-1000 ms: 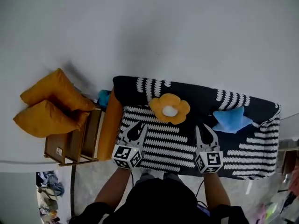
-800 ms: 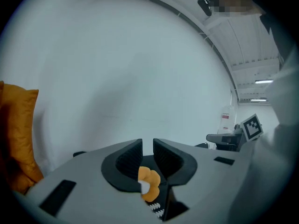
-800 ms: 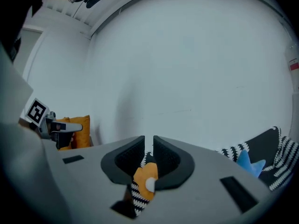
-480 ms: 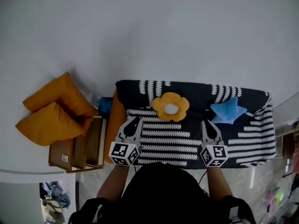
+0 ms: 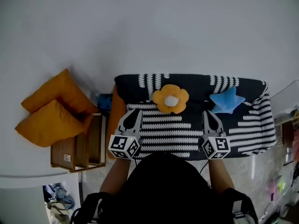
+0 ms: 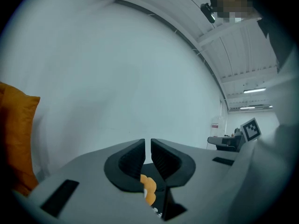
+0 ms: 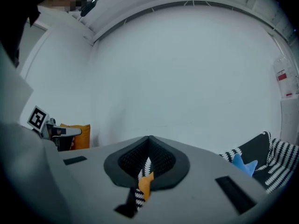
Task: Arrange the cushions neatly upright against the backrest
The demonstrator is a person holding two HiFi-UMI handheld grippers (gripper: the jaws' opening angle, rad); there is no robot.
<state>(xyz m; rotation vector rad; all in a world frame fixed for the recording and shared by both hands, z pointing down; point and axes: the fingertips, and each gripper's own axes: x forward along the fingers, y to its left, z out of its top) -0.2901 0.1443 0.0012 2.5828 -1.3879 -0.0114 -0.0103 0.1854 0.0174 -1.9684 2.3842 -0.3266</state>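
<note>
An orange flower cushion [image 5: 170,98] and a blue star cushion [image 5: 227,100] stand upright against the backrest [image 5: 191,81] of the black-and-white patterned sofa [image 5: 163,130]. My left gripper [image 5: 135,112] hovers over the seat's left part, in front and left of the flower; its jaws are nearly together, a thin slit between them, holding nothing [image 6: 150,146]. My right gripper [image 5: 207,113] hovers over the seat between the two cushions, jaws pressed together and empty [image 7: 149,143]. The star [image 7: 243,164] shows at the right in the right gripper view.
Two plain orange cushions [image 5: 51,113] lie on a wooden side table [image 5: 77,150] left of the sofa. Another orange cushion [image 5: 117,120] stands at the sofa's left arm. Cluttered floor shows at the far right edge [image 5: 285,181].
Both grippers' jaws have closed from a visible spread to nearly or fully together. The grippers sit a little nearer the sofa's front edge. Both cushions stay against the backrest.
</note>
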